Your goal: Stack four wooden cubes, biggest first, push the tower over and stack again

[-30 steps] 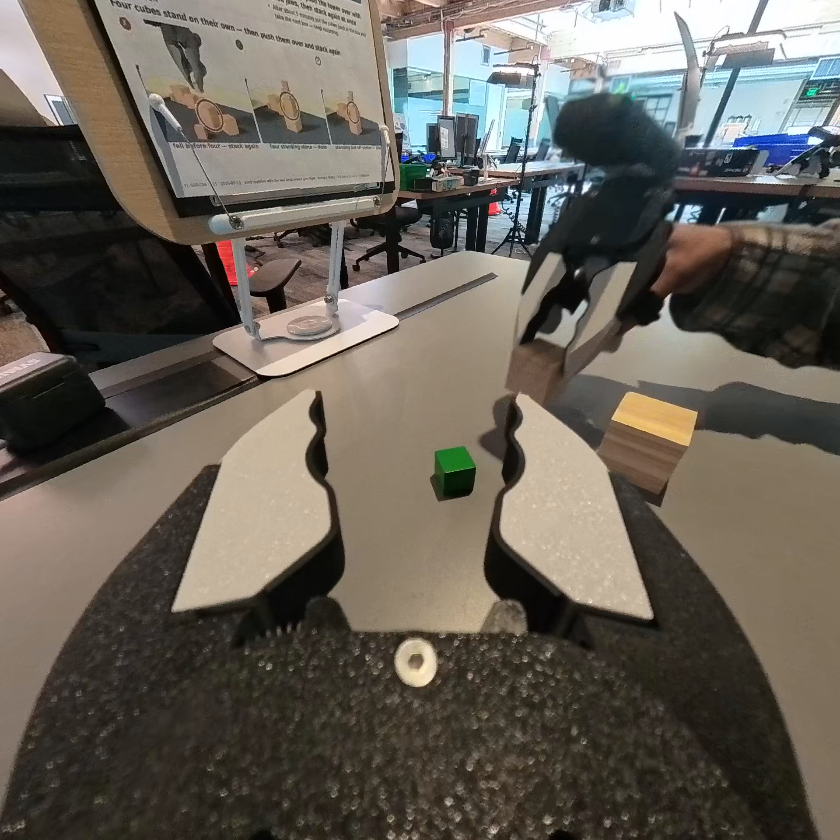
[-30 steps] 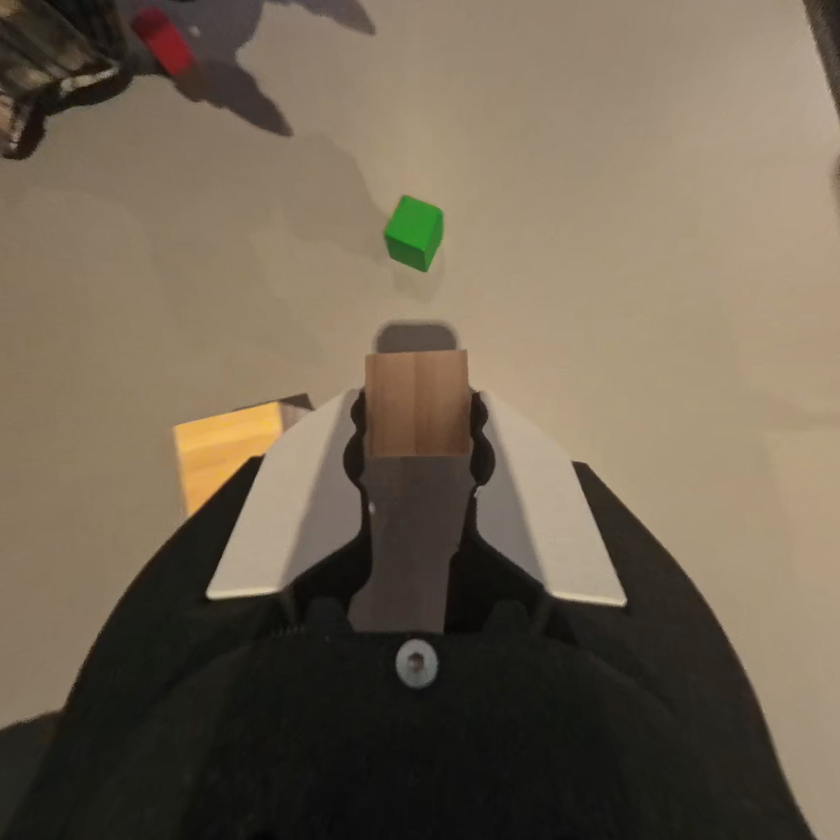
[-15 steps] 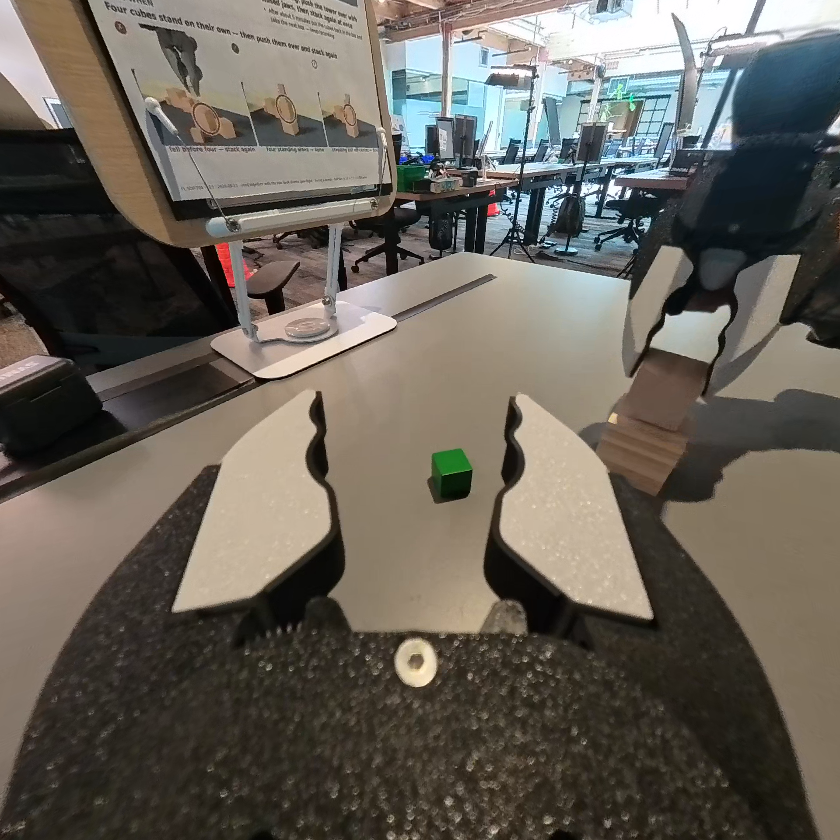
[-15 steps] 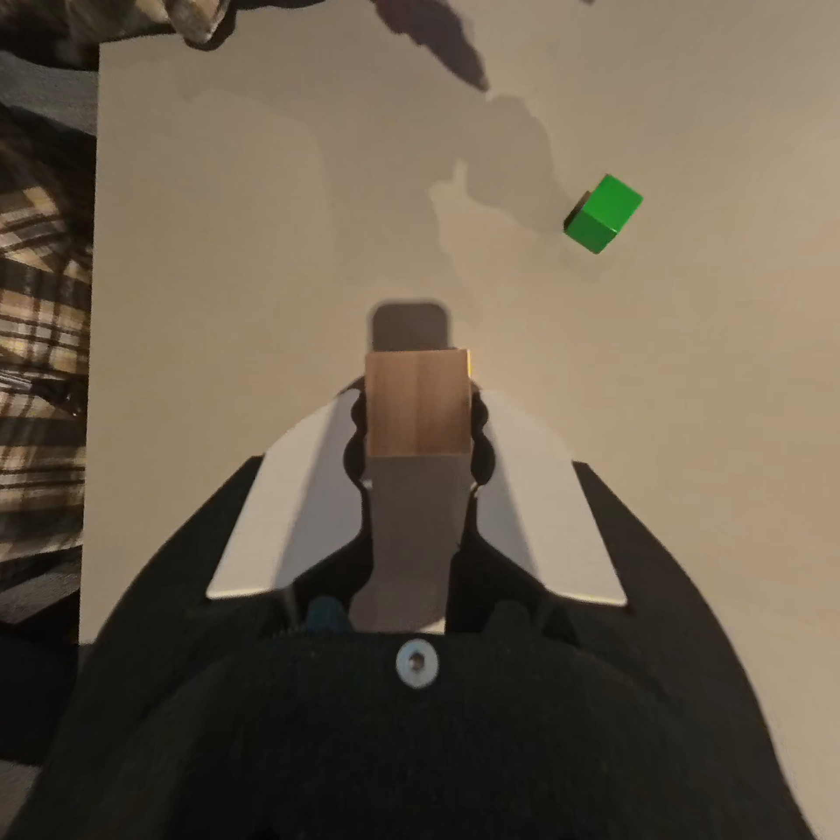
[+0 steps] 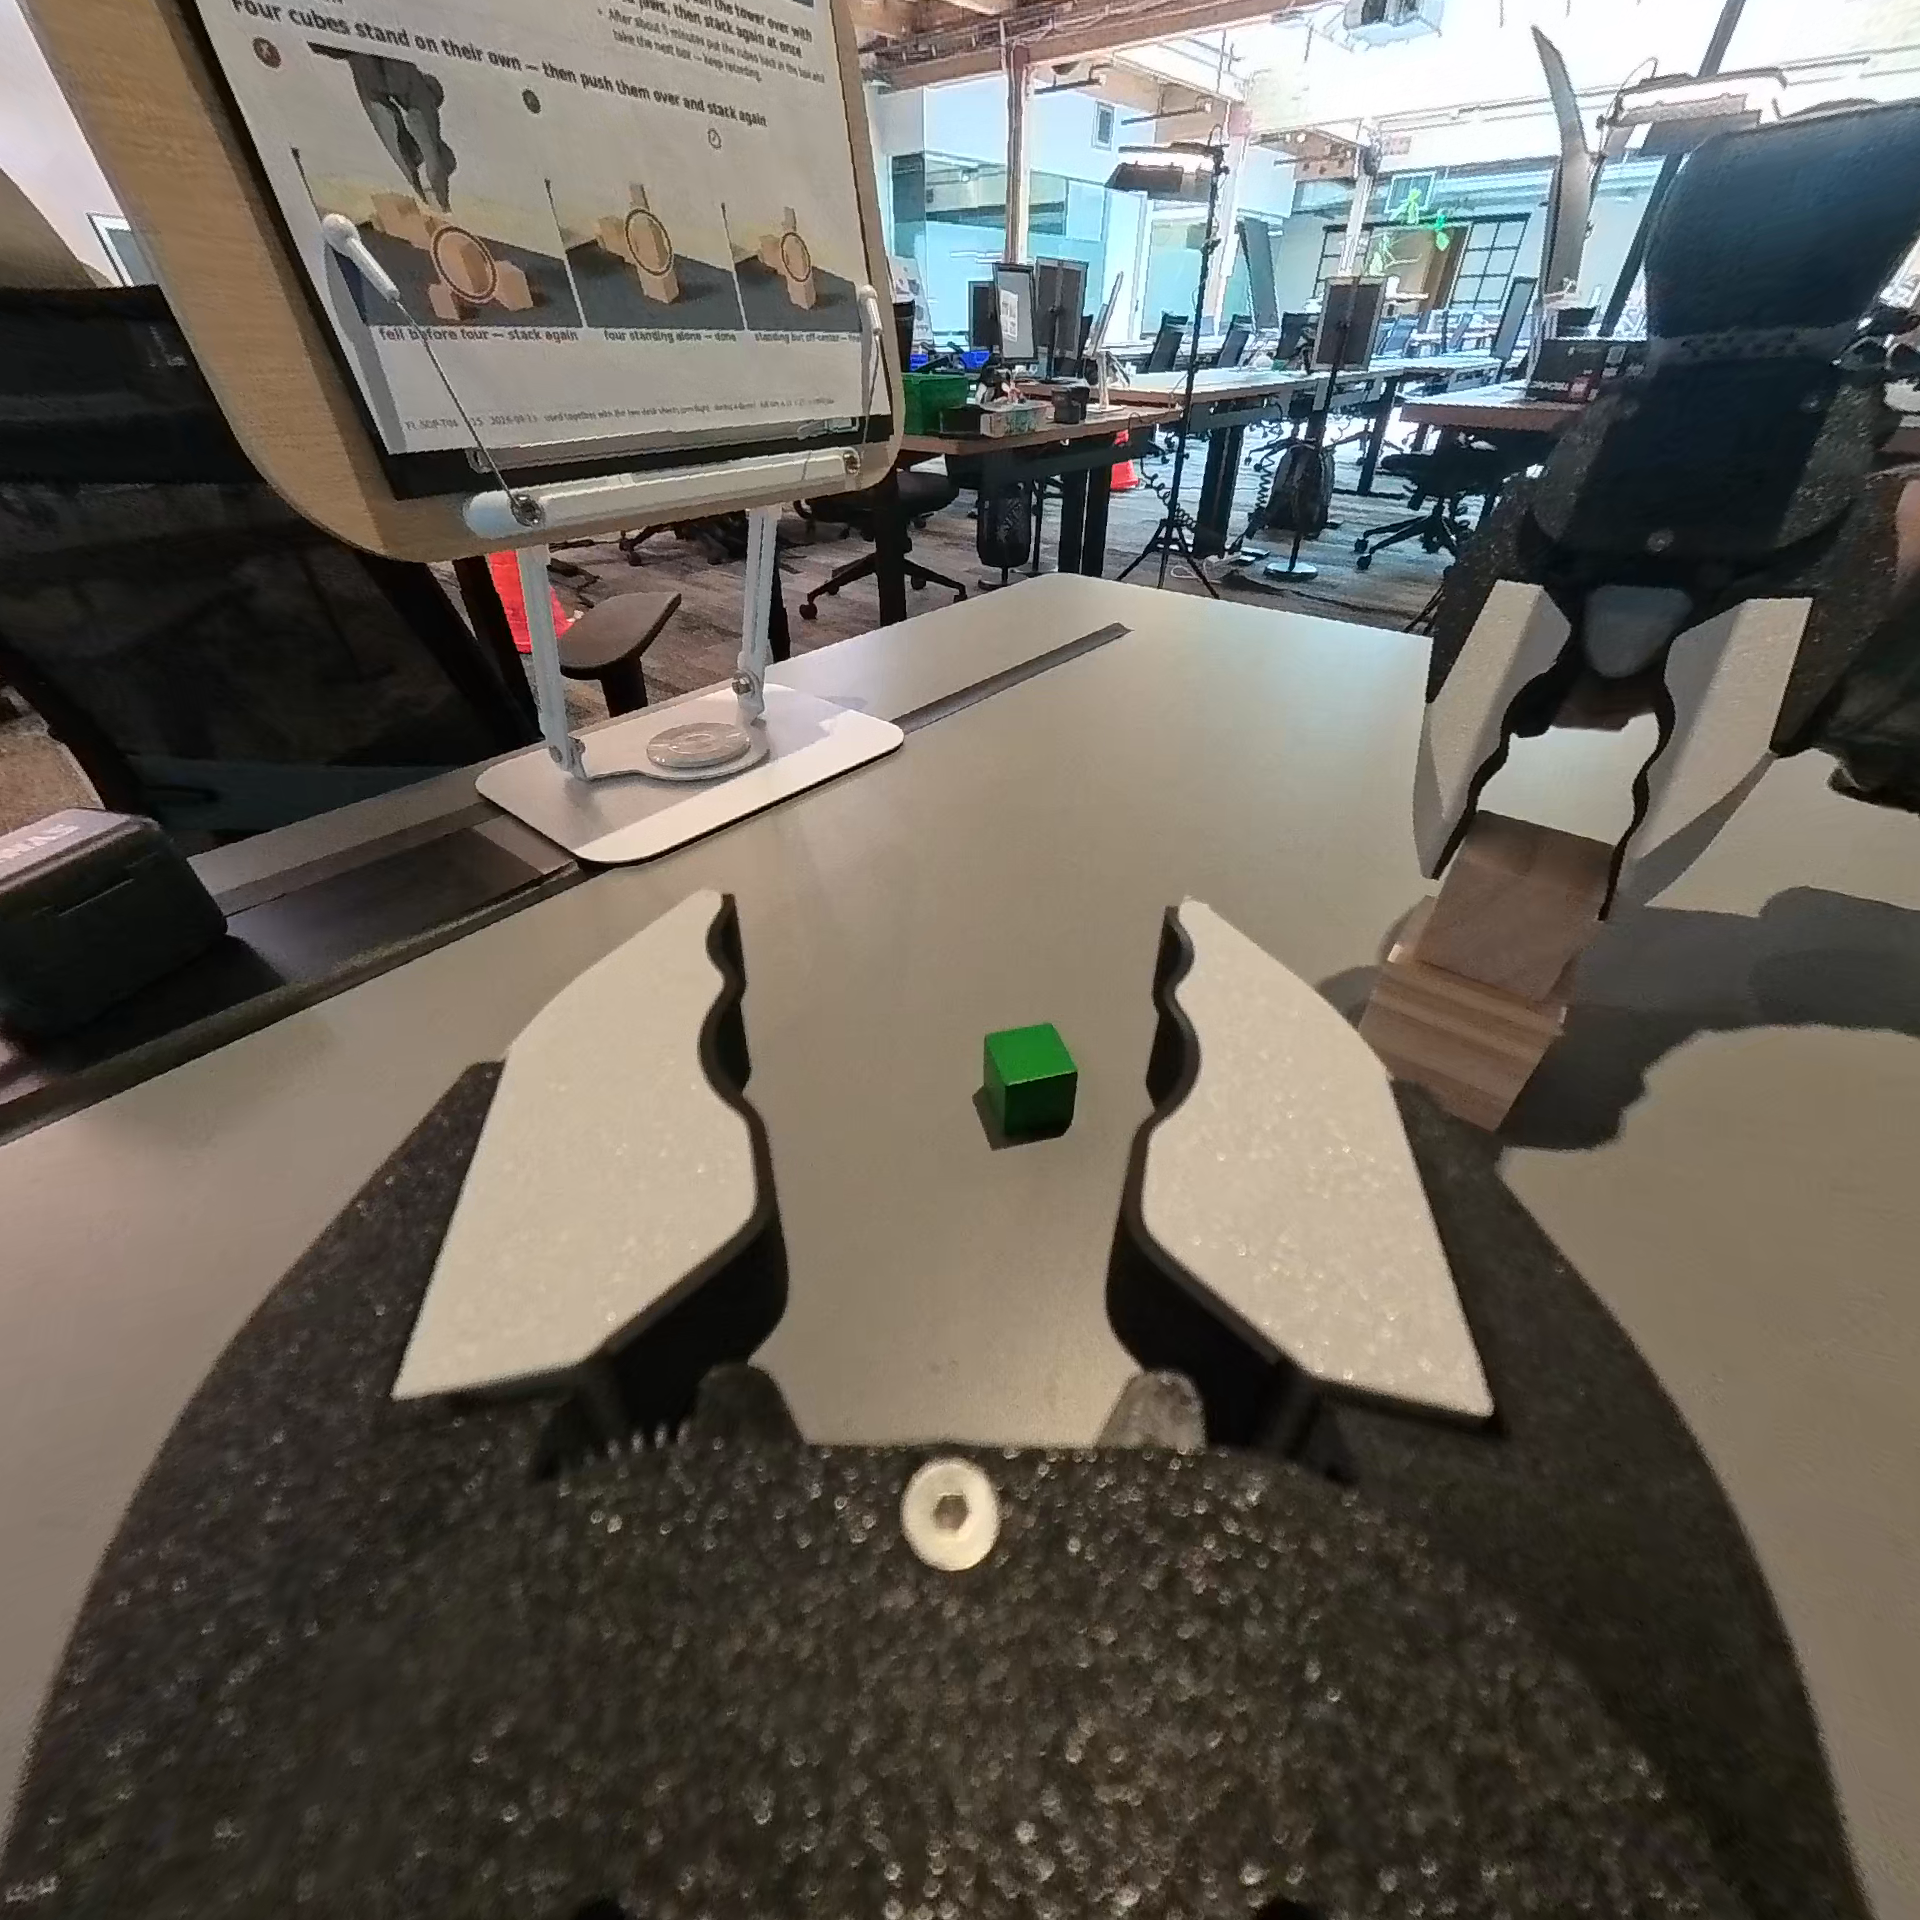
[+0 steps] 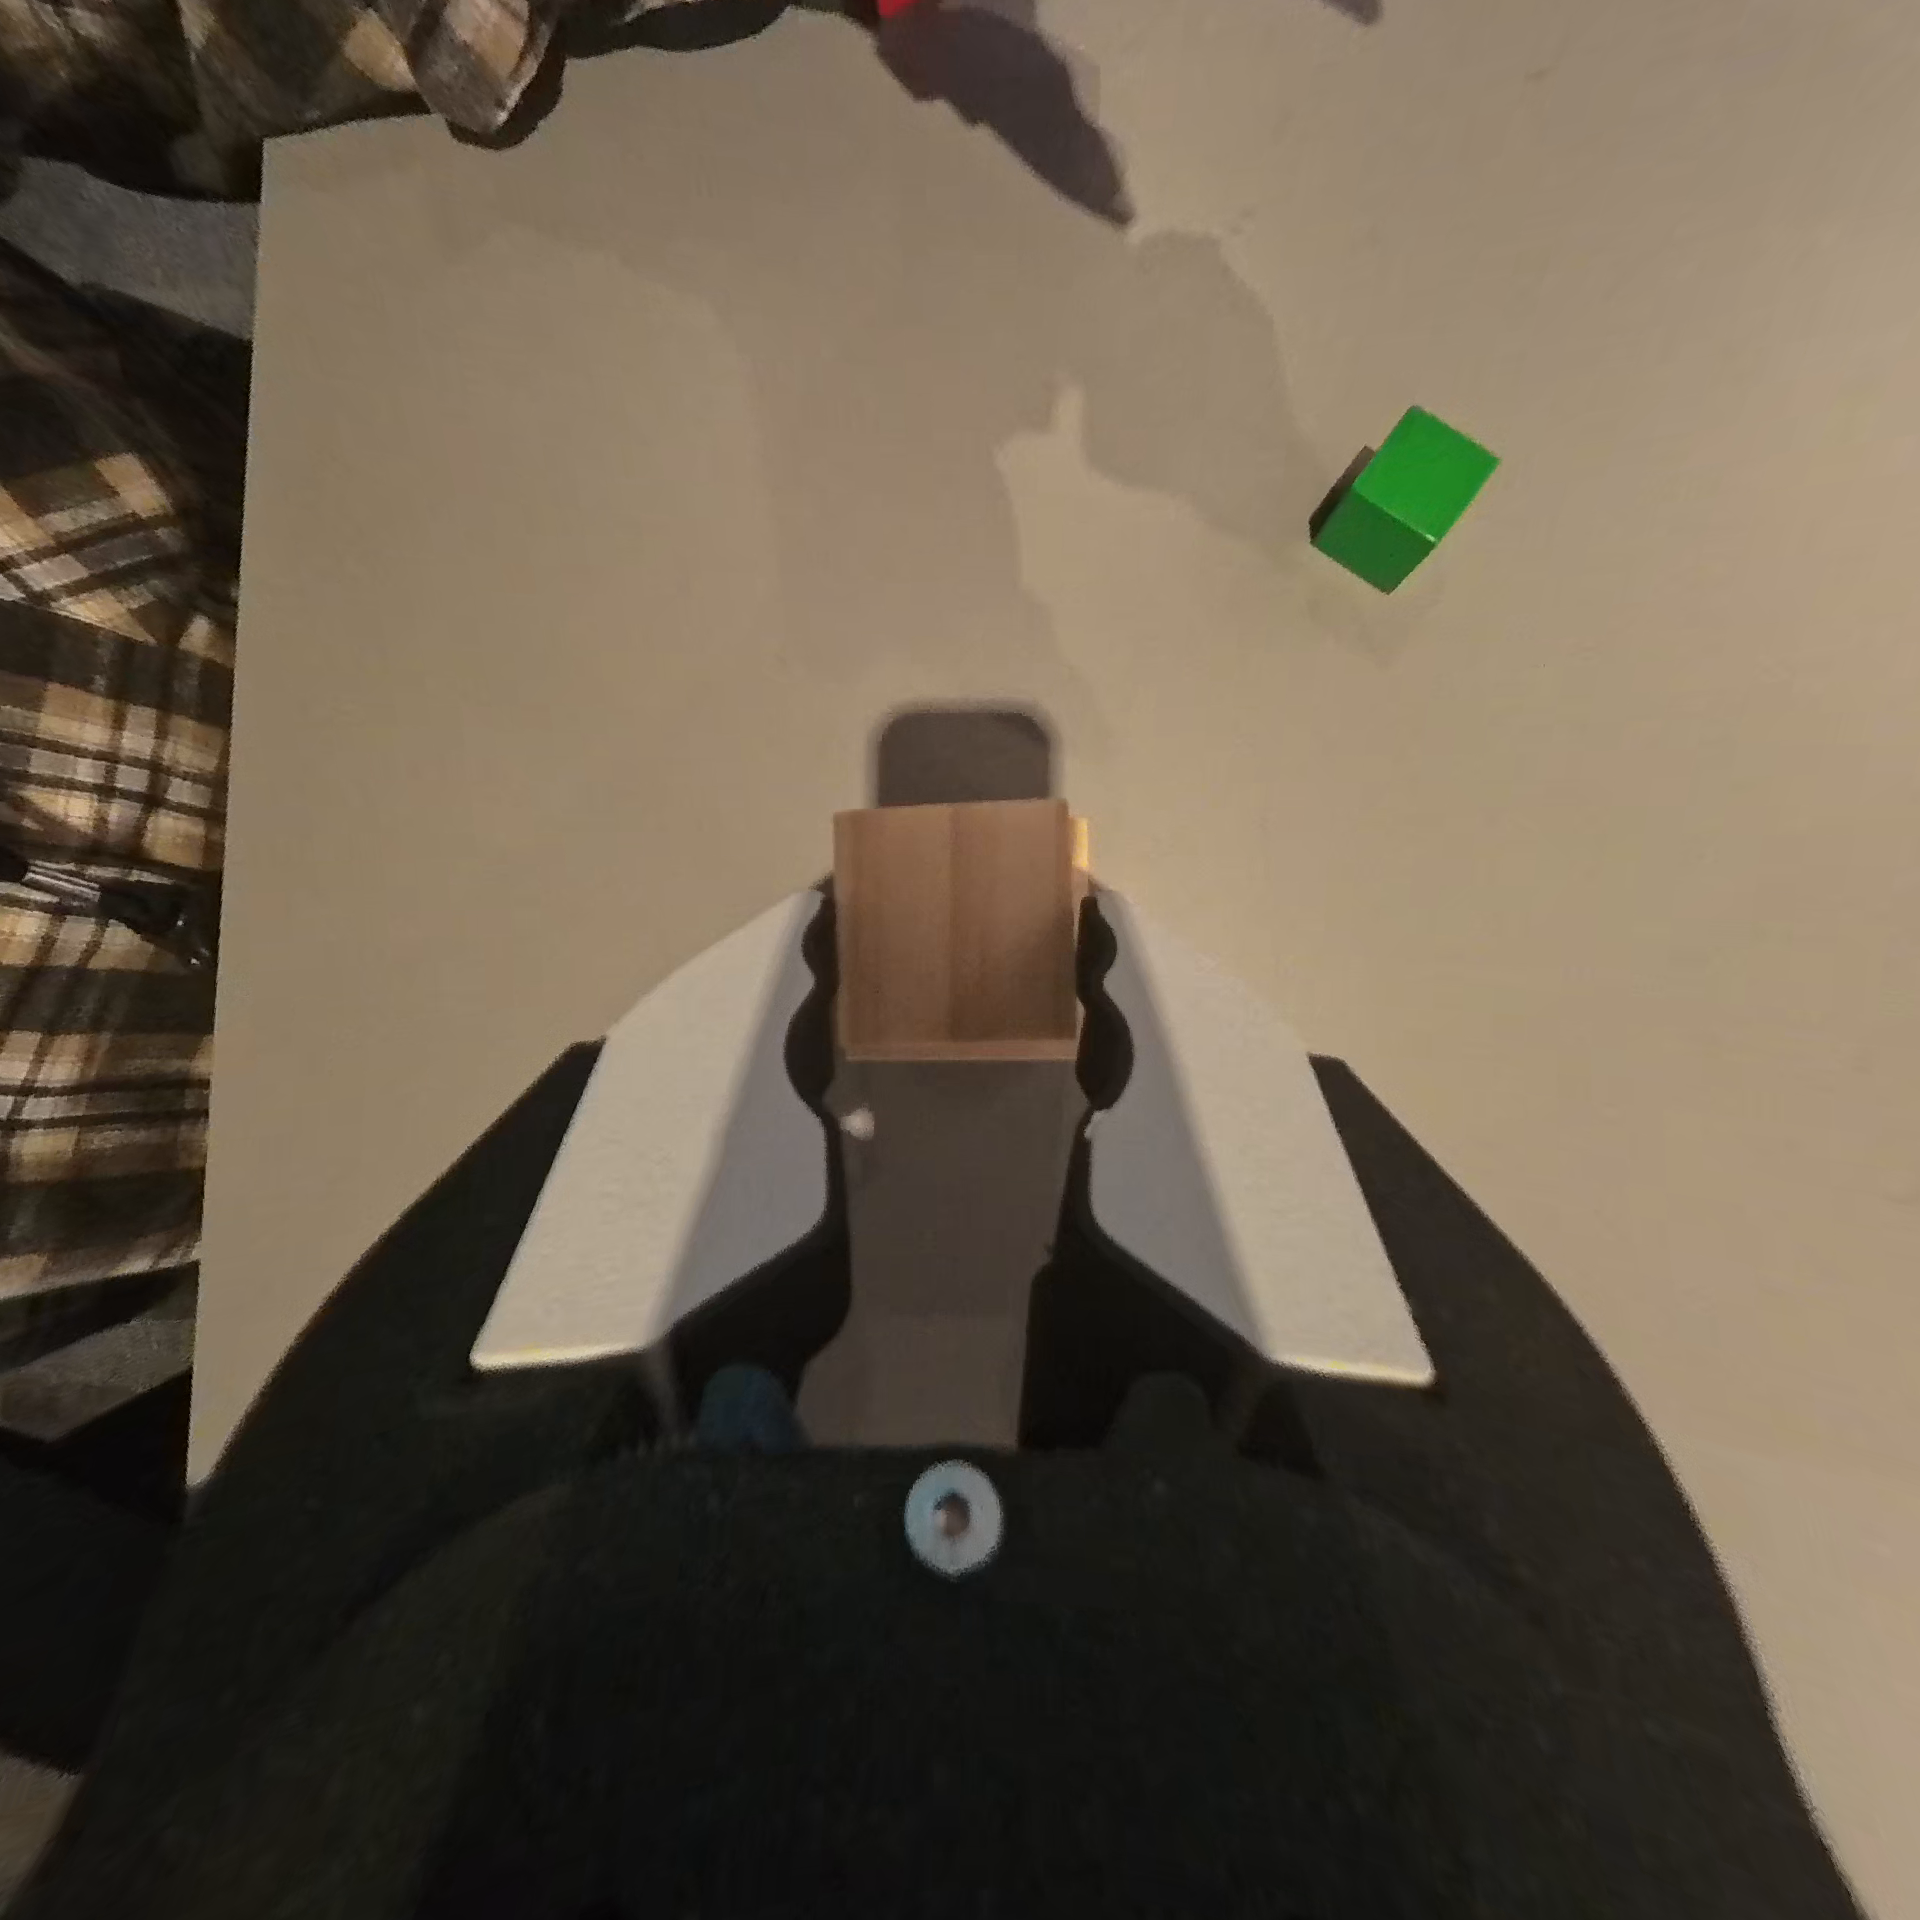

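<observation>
Gripping the medium wooden cube (image 6: 952,935) between closed fingers, our right gripper (image 6: 954,914) sets it on the large wooden cube (image 5: 1460,1023). Left of that large cube lies the green cube (image 5: 1029,1077), before our left gripper (image 5: 951,982), whose fingers stand apart, empty.

Left gripper (image 5: 951,1081) low and level, fingers spread wide with nothing between them, right gripper (image 6: 954,940) pointing down, fingers apparently clamped on a wooden block (image 6: 952,935), plaid sleeve (image 6: 99,727) alongside.
</observation>
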A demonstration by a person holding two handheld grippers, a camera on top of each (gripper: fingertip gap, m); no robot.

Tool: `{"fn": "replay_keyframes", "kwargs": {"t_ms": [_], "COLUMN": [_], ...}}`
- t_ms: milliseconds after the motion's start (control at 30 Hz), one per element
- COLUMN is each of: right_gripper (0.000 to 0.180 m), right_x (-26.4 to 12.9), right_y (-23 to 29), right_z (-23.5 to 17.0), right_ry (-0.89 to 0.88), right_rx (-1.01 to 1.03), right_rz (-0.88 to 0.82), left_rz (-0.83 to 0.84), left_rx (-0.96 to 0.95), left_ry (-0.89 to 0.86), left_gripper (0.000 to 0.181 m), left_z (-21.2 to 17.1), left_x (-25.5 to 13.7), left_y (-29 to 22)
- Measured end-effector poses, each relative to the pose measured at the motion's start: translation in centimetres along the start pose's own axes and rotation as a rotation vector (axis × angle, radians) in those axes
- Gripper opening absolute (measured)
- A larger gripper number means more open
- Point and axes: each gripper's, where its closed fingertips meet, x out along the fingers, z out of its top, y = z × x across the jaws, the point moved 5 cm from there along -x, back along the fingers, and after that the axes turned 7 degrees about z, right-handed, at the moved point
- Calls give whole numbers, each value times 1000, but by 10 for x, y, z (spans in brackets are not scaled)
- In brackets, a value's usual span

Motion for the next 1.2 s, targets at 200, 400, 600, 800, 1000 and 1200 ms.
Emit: {"fn": "replay_keyframes", "kwargs": {"t_ms": [200,400,600,800,1000,1200], "right_gripper": [45,71,67,62,61,55], "right_x": [-1,-9,-53,-66,-60,-71], "right_y": [0,-3,7,30,51,65], "right_z": [-2,-2,-7,-50,-84,-100], "right_ry": [-20,-49,-271,-342,-371,-467], "right_rx": [3,17,34,84,129,158], "right_rz": [-3,-56,-147,-179,-182,-172], "left_rz": [-3,-9,-159,-466,-693,-785], "left_rx": [-2,1,92,385,565,556], "left_ry": [5,18,158,496,619,553], "left_gripper": [76,78,82,74,65,59], "left_z": [-1,-4,-16,-17,-29,-46], "left_x": [1,3,15,35,73,94], "left_y": [0,-2,-3,1,-14,-19]}}
